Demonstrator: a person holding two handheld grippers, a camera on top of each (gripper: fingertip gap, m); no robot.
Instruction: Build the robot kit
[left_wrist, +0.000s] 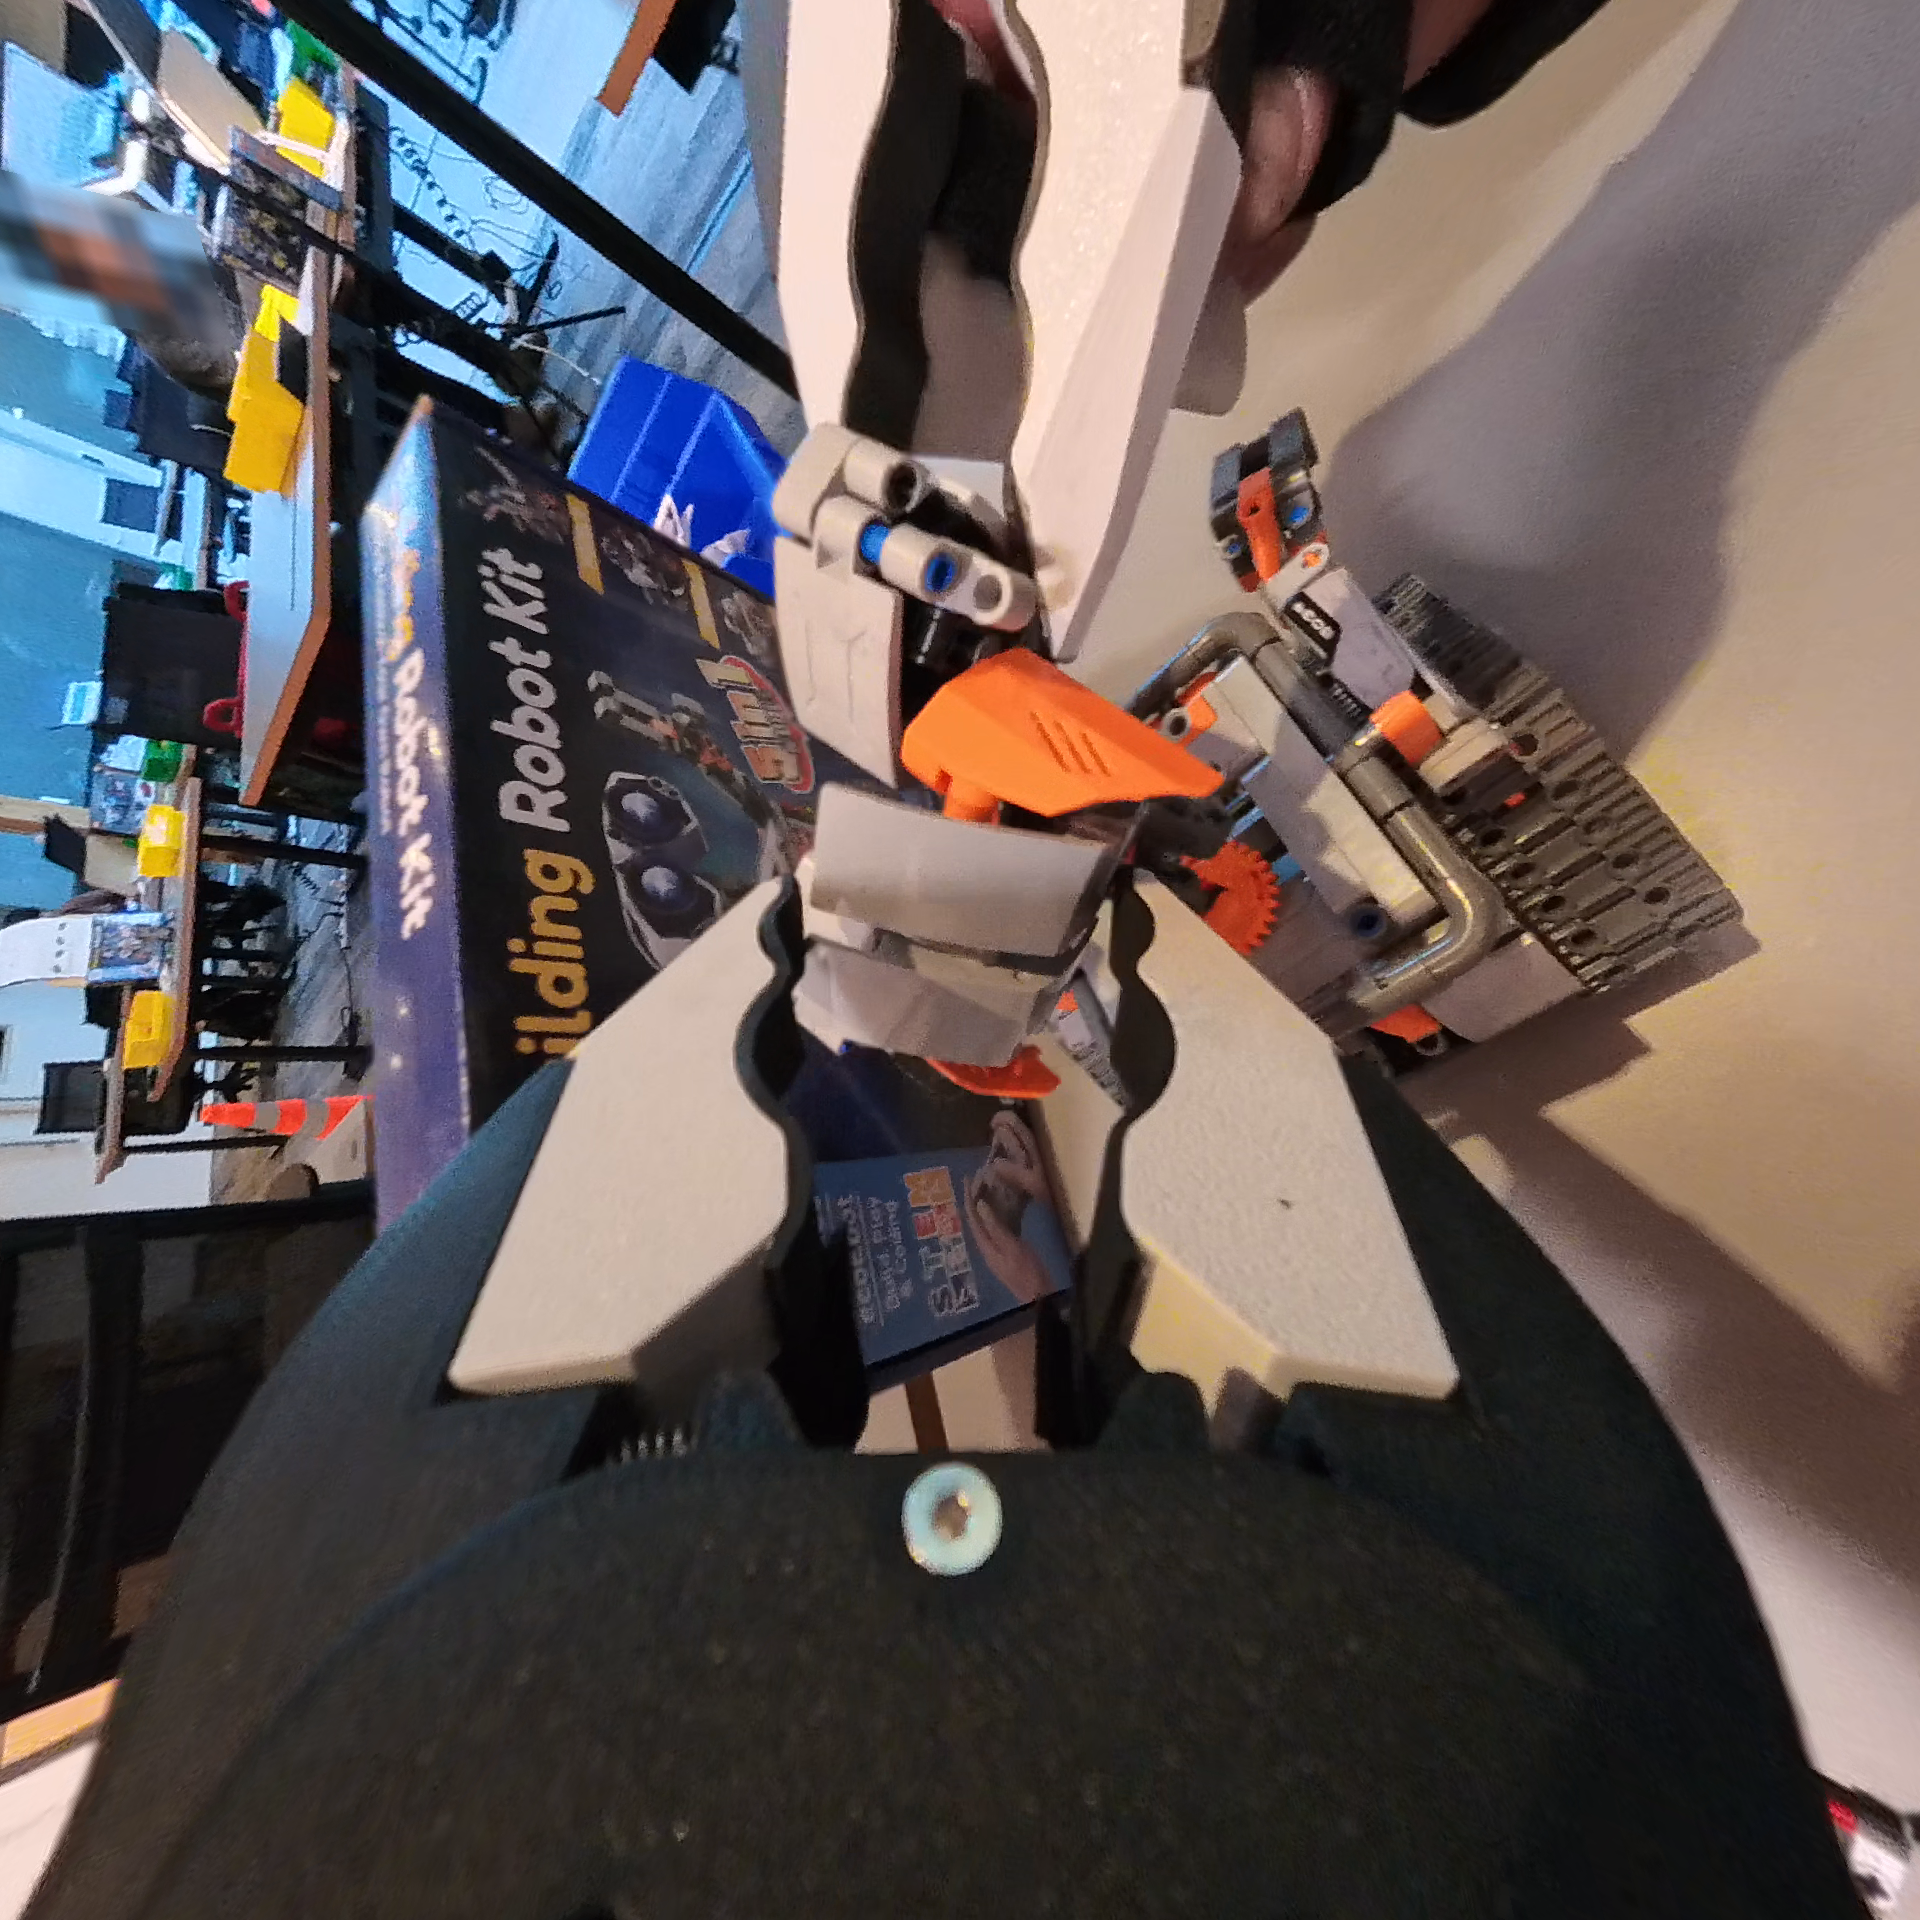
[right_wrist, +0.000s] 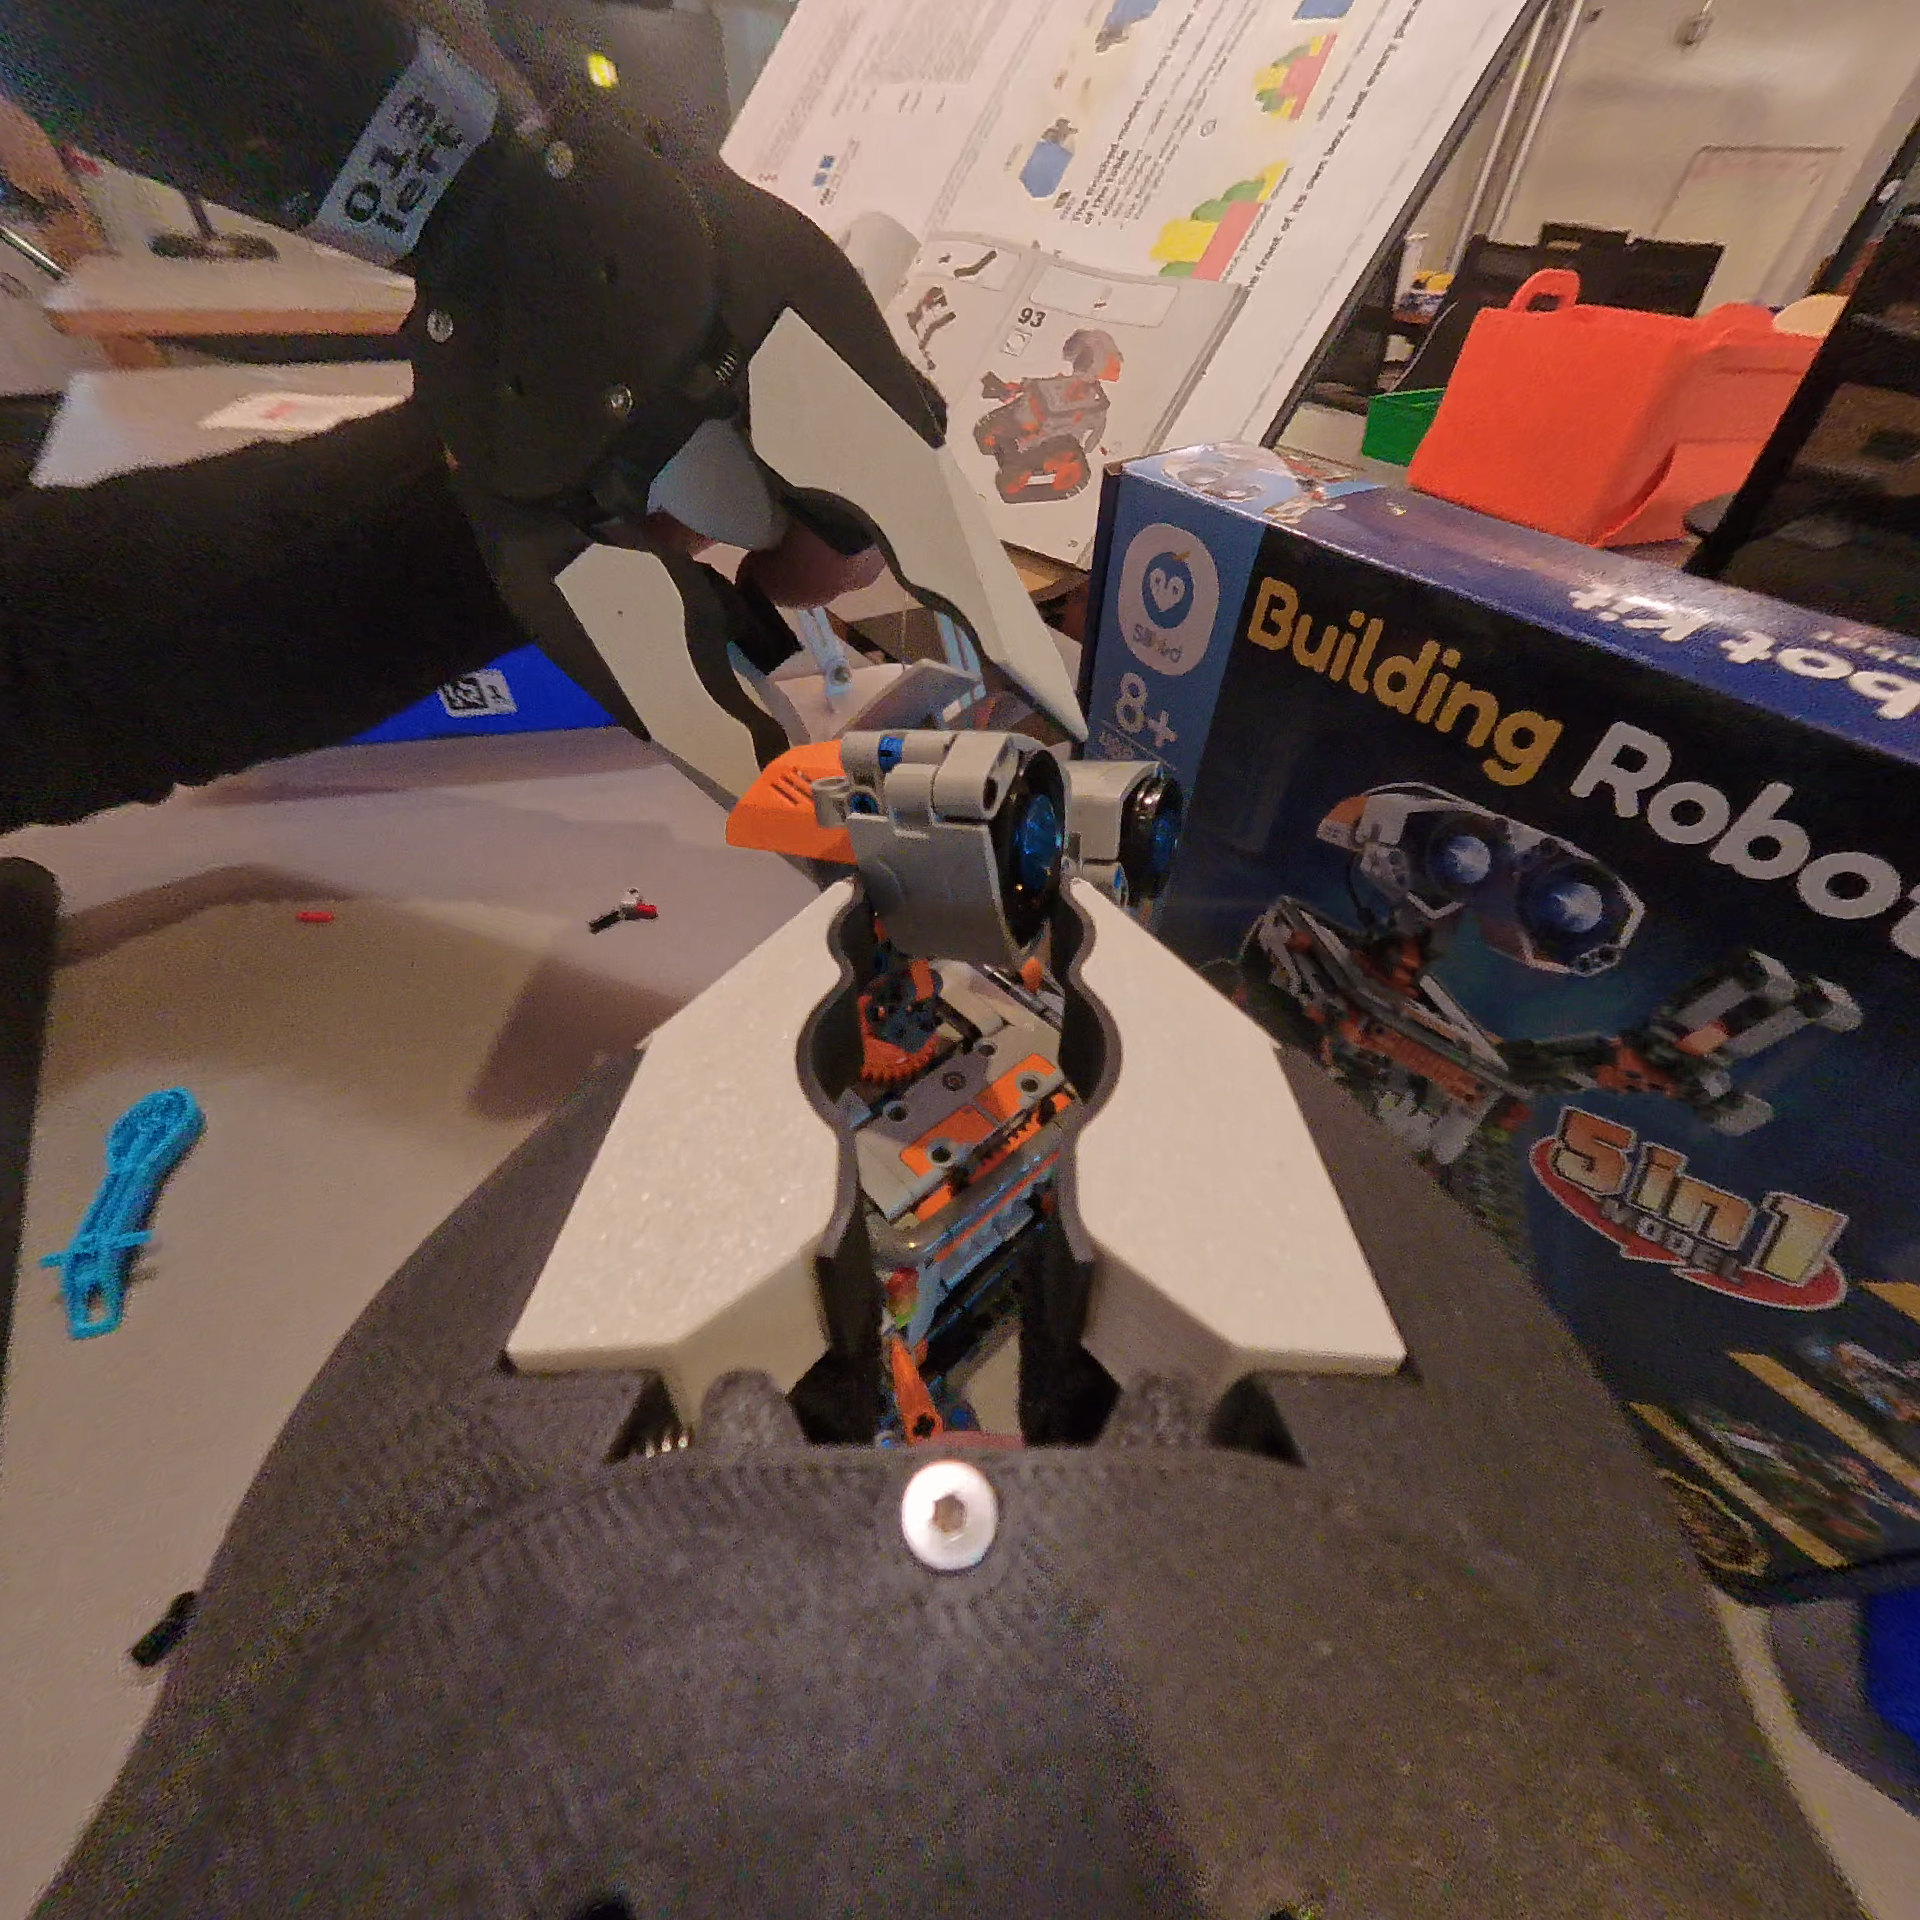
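1. While both tools meet over the same toy, my left gripper (left_wrist: 951, 935) has its jaws clamped on the grey head piece (left_wrist: 951, 899) of the brick-built robot, just under the orange beak-shaped panel (left_wrist: 1039, 732).
2. My right gripper (right_wrist: 951, 935) reaches in from the opposite side; its jaws are closed around the grey eye housing (right_wrist: 935, 852), whose blue lens (right_wrist: 1039, 831) faces the box.
3. The head piece is held off the tabletop (right_wrist: 312, 997). The rest of the robot, a tracked body (left_wrist: 1455, 821) with an orange gear (left_wrist: 1242, 894), lies beyond the jaws in the left wrist view; I cannot tell whether head and body are joined.
4. A dark blue kit box (right_wrist: 1558, 935) stands upright just beside the model, to its right in the right wrist view.
5. An open instruction sheet (right_wrist: 1091, 208) leans behind the box.
6. On the tabletop well apart from the model lie a light blue plastic tool (right_wrist: 120, 1205), a tiny red pin (right_wrist: 315, 916) and a small black-and-red connector (right_wrist: 623, 912).
7. An orange bag (right_wrist: 1590, 416) sits farther back, and a blue bin (left_wrist: 675, 447) shows behind the box.
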